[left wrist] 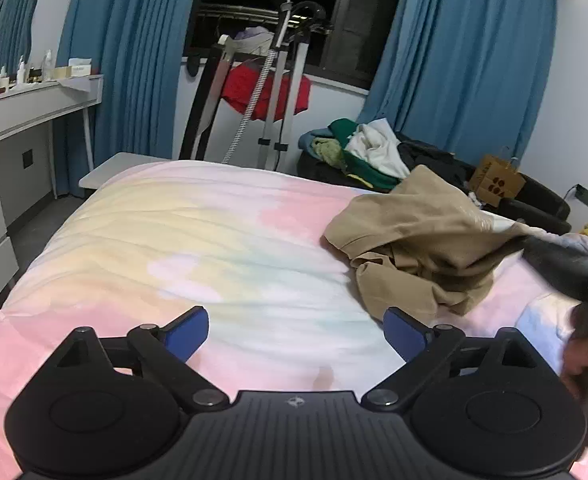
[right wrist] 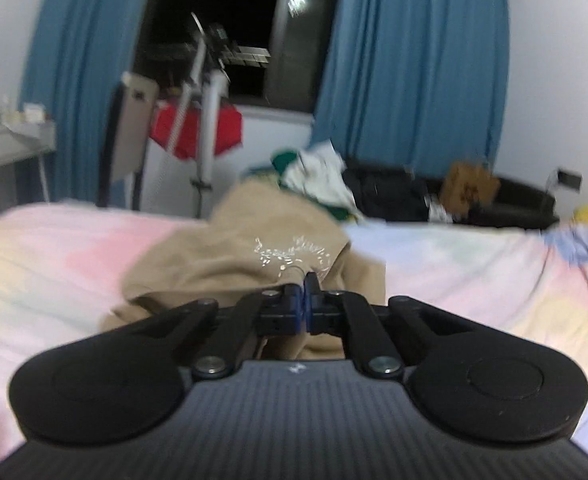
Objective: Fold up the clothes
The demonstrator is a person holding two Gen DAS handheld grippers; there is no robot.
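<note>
The right hand-held gripper point(right wrist: 305, 294) is pinching the crumpled tan cotton garment point(left wrist: 413, 240); left hand-held gripper point(left wrist: 295, 330) is gaping wide, empty. The thin fabric pinch is risking slipping.

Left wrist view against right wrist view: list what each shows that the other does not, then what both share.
Only the left wrist view: the open left tool over bare pastel bedspread, and a wavy-framed mirror.
Only the right wrist view: the right tool shut on the tan crumpled cloth garment, and its pale print.
Both: garment, bedspread, blue curtains, red cloth.
</note>
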